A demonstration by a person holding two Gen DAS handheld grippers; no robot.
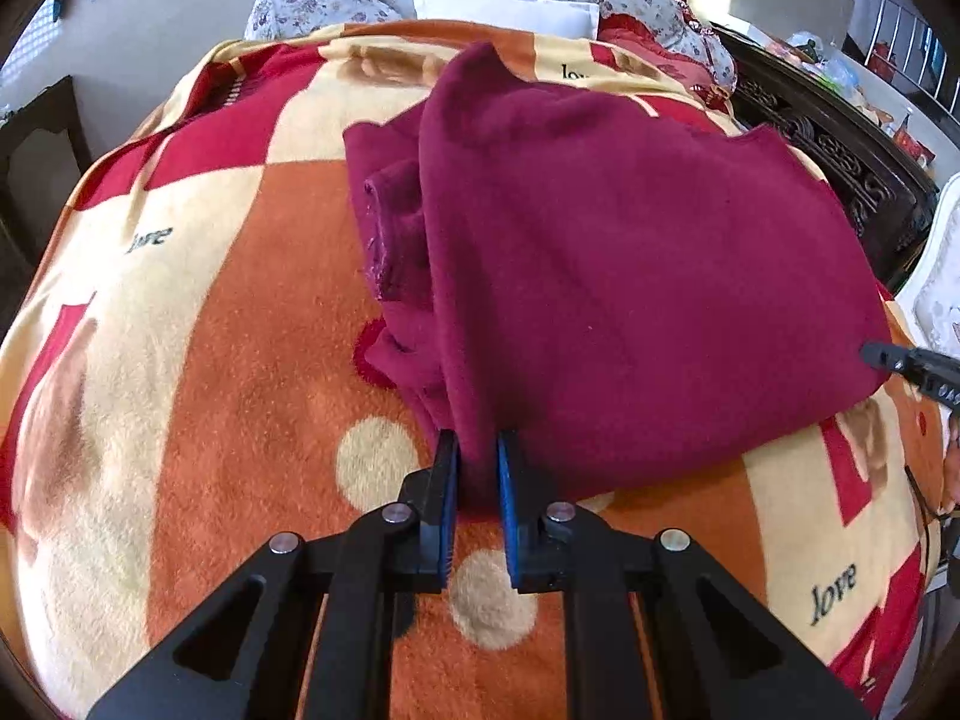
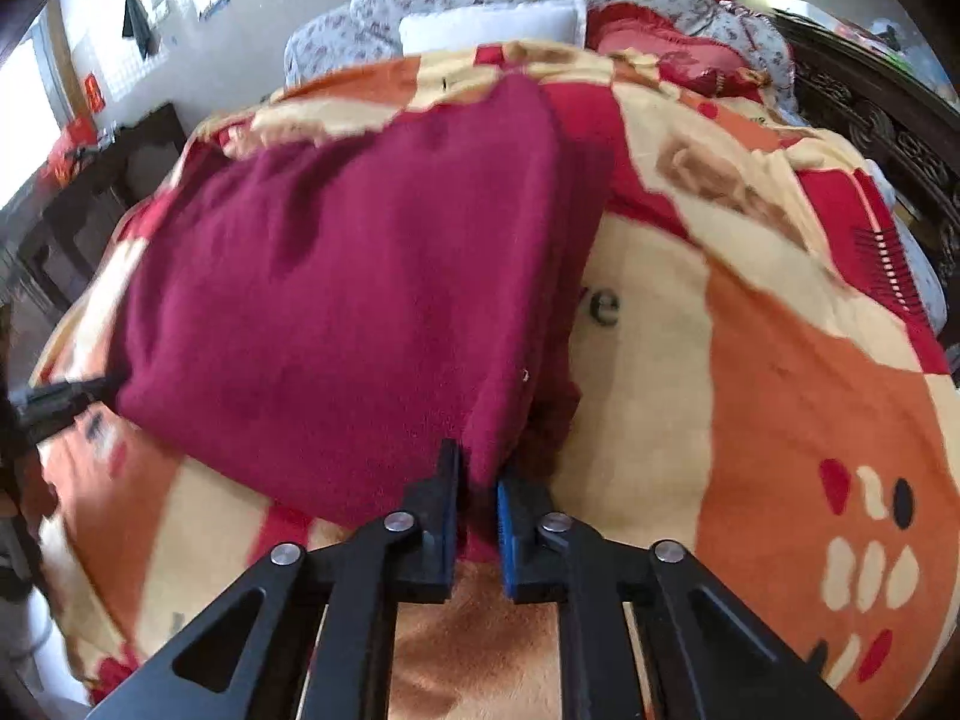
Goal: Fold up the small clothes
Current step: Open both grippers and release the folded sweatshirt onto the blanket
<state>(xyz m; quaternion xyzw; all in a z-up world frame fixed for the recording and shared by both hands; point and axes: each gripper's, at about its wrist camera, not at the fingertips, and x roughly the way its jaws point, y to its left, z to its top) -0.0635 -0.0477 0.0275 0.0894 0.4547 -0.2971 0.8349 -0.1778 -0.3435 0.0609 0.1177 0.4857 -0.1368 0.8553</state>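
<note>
Your left gripper (image 1: pixel 478 468) is clamped on the near-left corner of the maroon fleece garment (image 1: pixel 600 276), and your right gripper (image 2: pixel 478 480) pinches its near-right corner. The garment lies folded on the orange, cream and red patterned blanket (image 1: pixel 240 312), with bare blanket on both sides of its edges.

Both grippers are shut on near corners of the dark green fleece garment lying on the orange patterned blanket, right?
Not quite: the fleece garment is maroon, not dark green, as both wrist views show. The rest holds: the left gripper and the right gripper each pinch a near corner, and it lies on the orange patterned blanket.
</note>
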